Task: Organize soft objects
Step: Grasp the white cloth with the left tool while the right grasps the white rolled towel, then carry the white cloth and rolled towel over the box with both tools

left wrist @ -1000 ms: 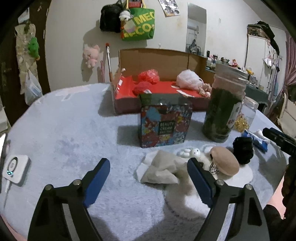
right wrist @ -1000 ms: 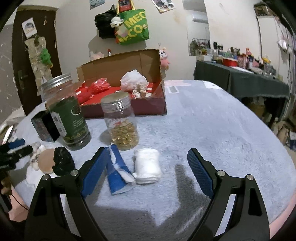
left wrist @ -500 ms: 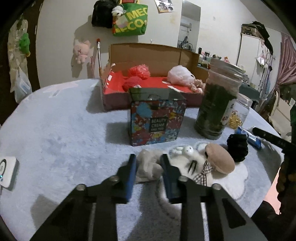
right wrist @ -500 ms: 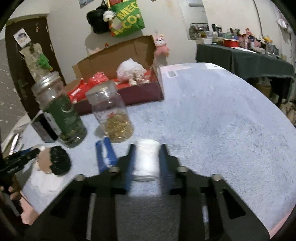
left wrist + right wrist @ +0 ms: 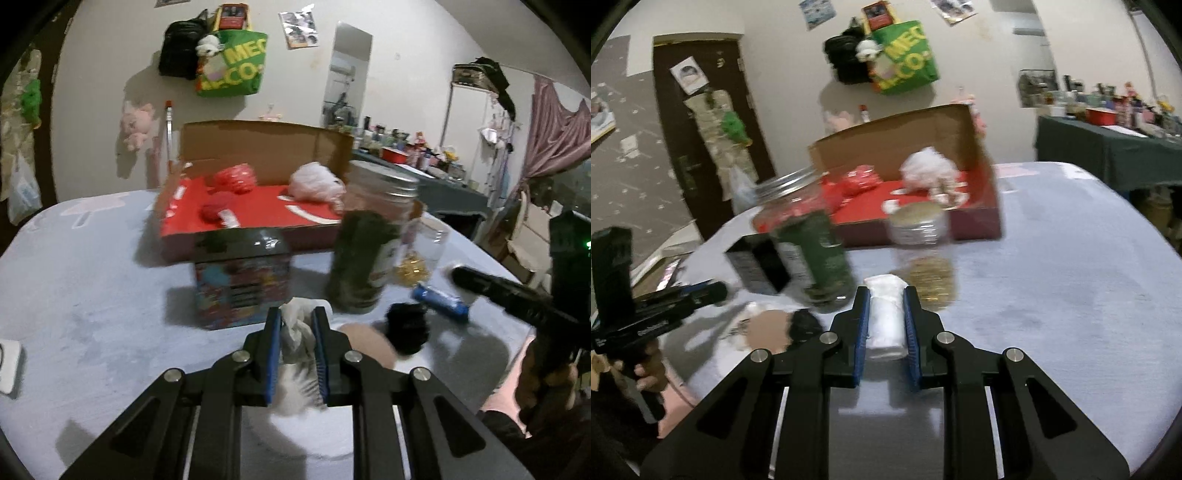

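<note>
Left wrist view: the left gripper (image 5: 295, 325) holds its jaws clamped on a crumpled grey cloth (image 5: 295, 332) above the table (image 5: 92, 288), before a patterned box (image 5: 242, 291).

Right wrist view: the right gripper (image 5: 885, 310) pinches a rolled white towel (image 5: 885, 317) between closed jaws, beside two jars.

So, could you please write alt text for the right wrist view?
The right gripper is shut on a white rolled cloth above a pale blue fuzzy table cover. Behind stand a green jar, a small clear jar and an open cardboard box with a red inside, holding soft items.
</note>
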`<state>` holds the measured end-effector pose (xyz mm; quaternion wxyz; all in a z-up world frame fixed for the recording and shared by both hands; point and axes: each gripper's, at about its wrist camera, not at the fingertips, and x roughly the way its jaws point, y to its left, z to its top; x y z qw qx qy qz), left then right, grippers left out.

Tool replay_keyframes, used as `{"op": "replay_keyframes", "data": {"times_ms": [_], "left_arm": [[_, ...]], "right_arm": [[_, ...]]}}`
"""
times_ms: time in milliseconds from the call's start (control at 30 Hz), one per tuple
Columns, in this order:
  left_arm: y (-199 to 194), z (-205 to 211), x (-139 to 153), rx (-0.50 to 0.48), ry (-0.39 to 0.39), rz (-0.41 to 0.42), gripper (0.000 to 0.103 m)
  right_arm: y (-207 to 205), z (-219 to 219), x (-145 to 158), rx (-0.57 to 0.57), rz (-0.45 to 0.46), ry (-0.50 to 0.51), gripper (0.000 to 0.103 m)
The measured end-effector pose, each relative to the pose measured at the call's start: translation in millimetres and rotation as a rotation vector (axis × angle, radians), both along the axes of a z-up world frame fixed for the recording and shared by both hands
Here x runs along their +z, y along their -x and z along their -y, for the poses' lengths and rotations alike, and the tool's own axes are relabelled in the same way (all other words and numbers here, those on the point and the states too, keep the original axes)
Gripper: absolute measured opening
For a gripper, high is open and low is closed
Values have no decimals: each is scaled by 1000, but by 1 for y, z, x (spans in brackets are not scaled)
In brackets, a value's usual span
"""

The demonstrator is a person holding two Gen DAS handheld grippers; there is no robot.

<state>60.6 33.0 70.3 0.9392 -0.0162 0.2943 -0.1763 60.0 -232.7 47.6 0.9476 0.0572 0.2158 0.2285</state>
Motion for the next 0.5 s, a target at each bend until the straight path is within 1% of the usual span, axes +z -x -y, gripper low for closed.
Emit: {"op": "replay_keyframes", "data": {"times_ms": [200, 333, 500], "left_arm": [[-7, 24, -2, -59, 6, -8, 18], [-10, 29, -3, -66, 6, -15, 18], [-13, 29, 0, -55, -6, -16, 18]], "right_arm": [[-3, -24, -1, 69, 1, 8, 17], [-4, -31, 0, 84, 1, 13, 17], [-7, -31, -1, 74, -7, 17, 17]]}}
